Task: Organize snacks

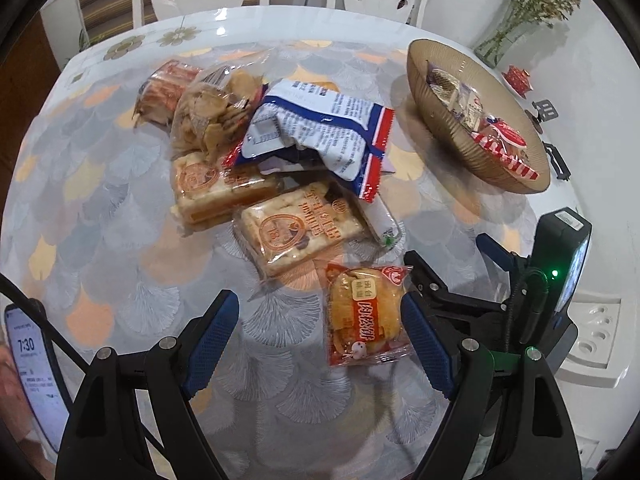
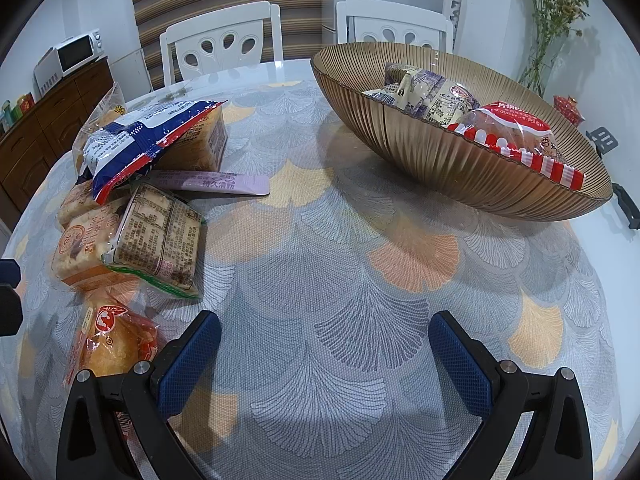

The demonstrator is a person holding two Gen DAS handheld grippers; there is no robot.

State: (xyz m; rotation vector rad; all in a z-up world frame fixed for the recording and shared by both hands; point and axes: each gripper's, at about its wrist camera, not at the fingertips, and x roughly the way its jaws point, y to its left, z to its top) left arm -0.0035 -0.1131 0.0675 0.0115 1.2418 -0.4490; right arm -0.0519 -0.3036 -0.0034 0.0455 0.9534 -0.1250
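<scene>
A pile of wrapped snacks lies on the patterned table: a blue-white-red bag (image 1: 320, 128), a clear bag of crackers (image 1: 212, 108), two orange cracker packs (image 1: 304, 228) and a small red-wrapped bun (image 1: 364, 316). My left gripper (image 1: 320, 344) is open, low over the table, with the bun between its fingers, close to the right pad. My right gripper (image 2: 324, 364) is open and empty over bare tablecloth; the bun (image 2: 116, 344) lies left of it. A ribbed brown bowl (image 2: 420, 148), also in the left wrist view (image 1: 452, 136), holds several wrapped snacks.
The right gripper's body (image 1: 560, 272) stands right of my left gripper. A phone (image 1: 32, 376) is at the left edge. Two white chairs (image 2: 224, 44) stand behind the table. A vase with flowers (image 1: 516, 20) and small black items (image 2: 624, 200) sit by the bowl.
</scene>
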